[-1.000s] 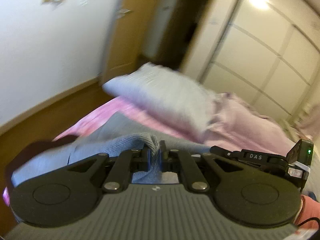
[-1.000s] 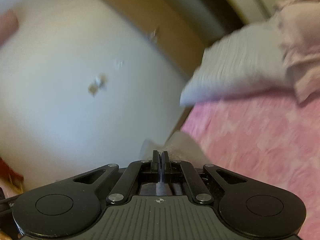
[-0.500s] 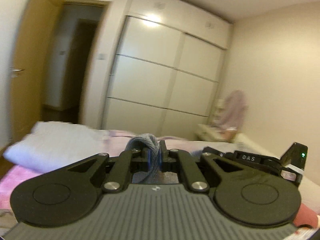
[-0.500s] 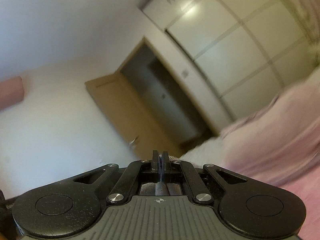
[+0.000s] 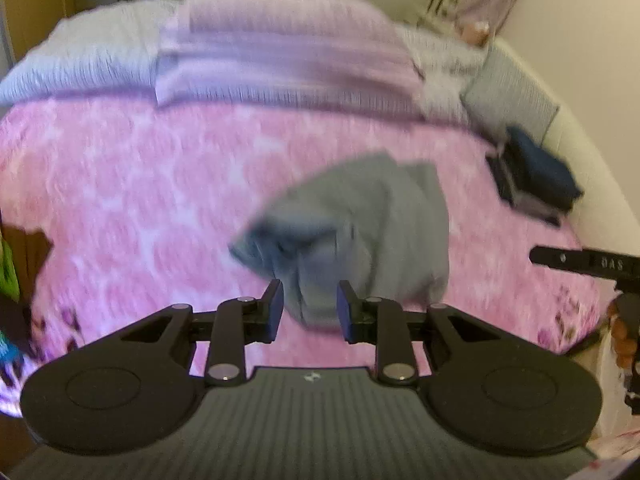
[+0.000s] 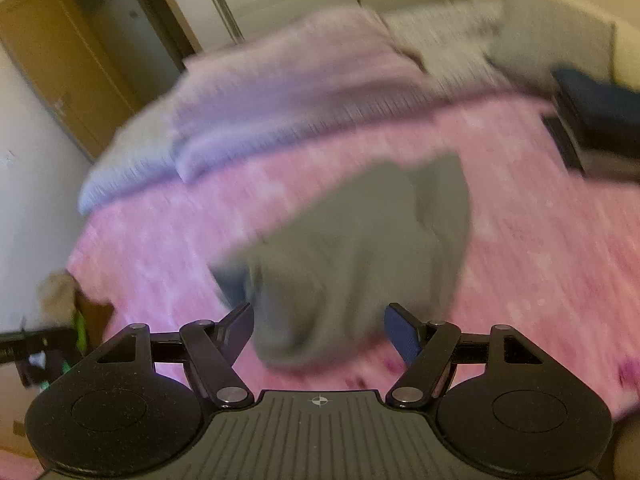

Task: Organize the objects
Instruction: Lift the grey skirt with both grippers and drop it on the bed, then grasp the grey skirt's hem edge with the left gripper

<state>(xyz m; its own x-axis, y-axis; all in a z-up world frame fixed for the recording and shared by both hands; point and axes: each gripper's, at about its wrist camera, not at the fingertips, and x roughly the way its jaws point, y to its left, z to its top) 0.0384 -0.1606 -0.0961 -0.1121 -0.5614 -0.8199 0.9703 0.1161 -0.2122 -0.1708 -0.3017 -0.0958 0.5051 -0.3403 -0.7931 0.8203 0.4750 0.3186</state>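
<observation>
A crumpled grey garment [image 5: 360, 220] lies loose on the pink bedspread [image 5: 140, 200], blurred by motion. My left gripper [image 5: 310, 312] hovers just over its near end. Its jaws are opening, with a fold of the grey cloth showing between the blue pads, which do not press on it. In the right wrist view the same grey garment [image 6: 360, 240] sits just beyond my right gripper [image 6: 318, 334]. That gripper's jaws are opening and stand wide apart, with the cloth's near edge between them and no pad touching it.
A white pillow [image 5: 80, 56], a folded lilac blanket [image 5: 280, 52] and a grey cushion [image 5: 508, 96] line the bed's far end. A stack of dark blue folded clothes [image 5: 536, 172] sits at the right edge by the wall. A wooden door [image 6: 60, 80] is at the left.
Both views swung from the wall and wardrobe down onto the bed. Both grippers, shut on grey cloth before, have opened, and the garment has dropped onto the bedspread.
</observation>
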